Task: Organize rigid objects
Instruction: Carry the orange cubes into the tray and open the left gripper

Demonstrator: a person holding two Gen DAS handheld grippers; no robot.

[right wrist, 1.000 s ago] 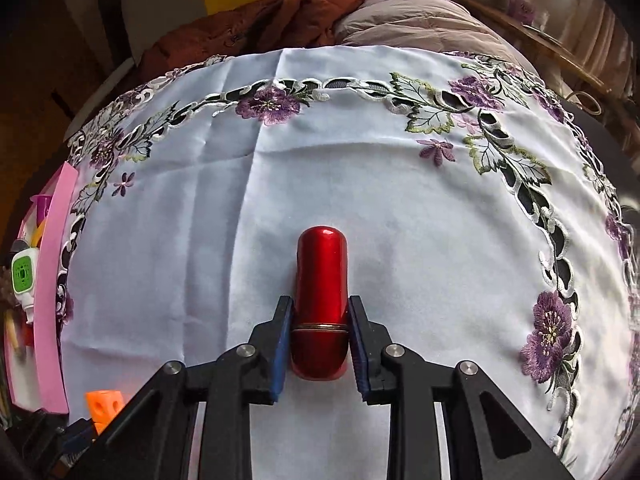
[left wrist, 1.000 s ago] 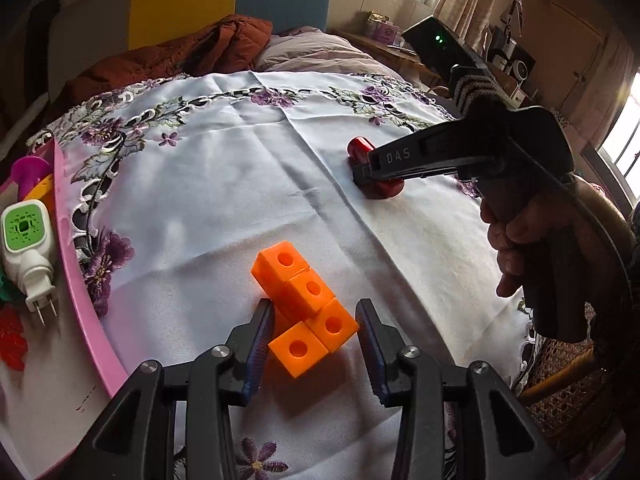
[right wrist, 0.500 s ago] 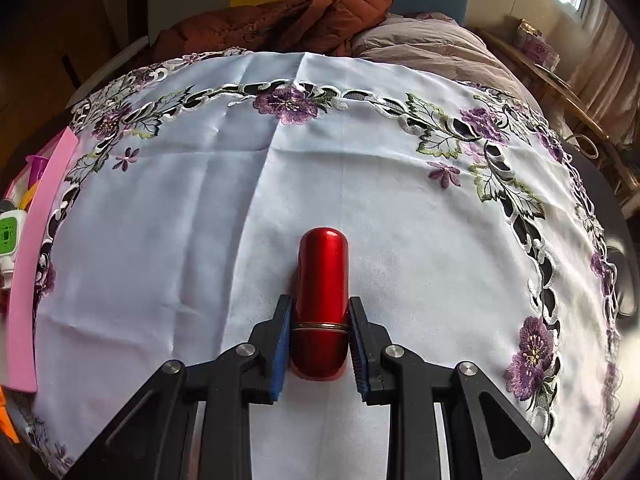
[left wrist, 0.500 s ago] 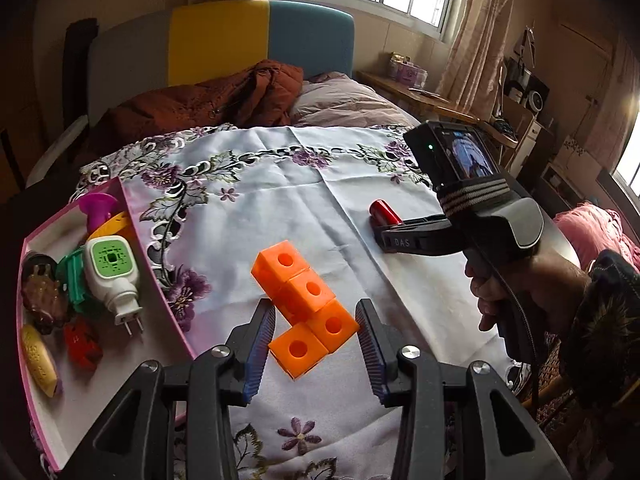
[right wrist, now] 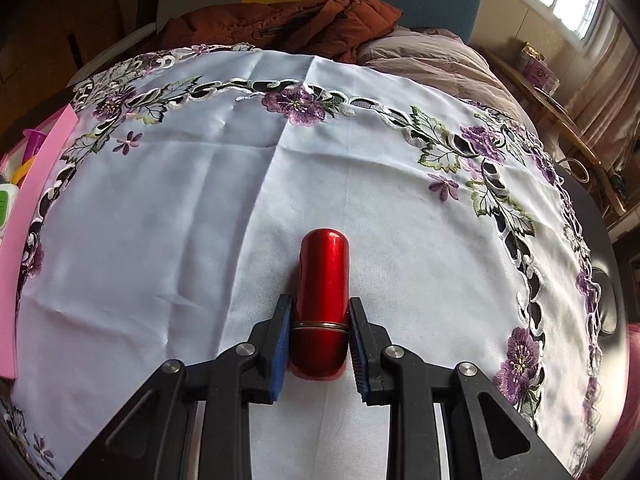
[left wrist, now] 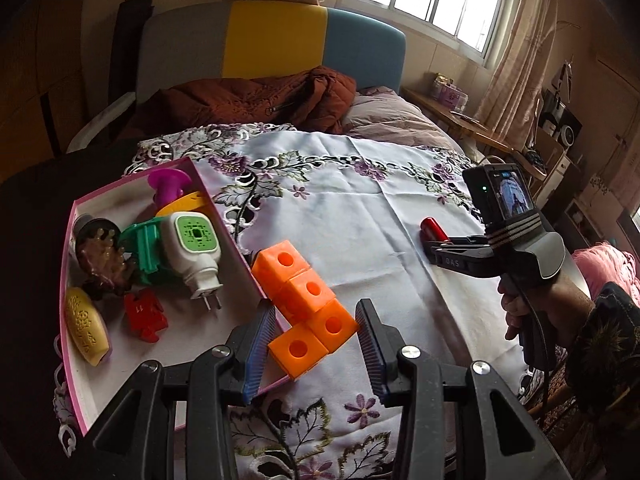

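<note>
Sorting roughly half done: pink-rimmed shallow tray [left wrist: 76, 216] already holds several items. Left hand-held gripper [left wrist: 310, 336] grasping orange plastic cube block cluster [left wrist: 306, 296], raised at tray edge. Right hand-held gripper [right wrist: 318, 340] clenched on glossy red capsule-shaped case [right wrist: 323, 292] over embroidered white tablecloth [right wrist: 160, 220], well apart from tray. Both left to deposit.

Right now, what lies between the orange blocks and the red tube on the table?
Nothing but bare white tablecloth. The left wrist view shows the orange blocks and the red tube with only cloth between them.

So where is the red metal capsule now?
The red metal capsule sits between the right gripper's fingers, above the white embroidered tablecloth, right of the orange blocks.
</note>
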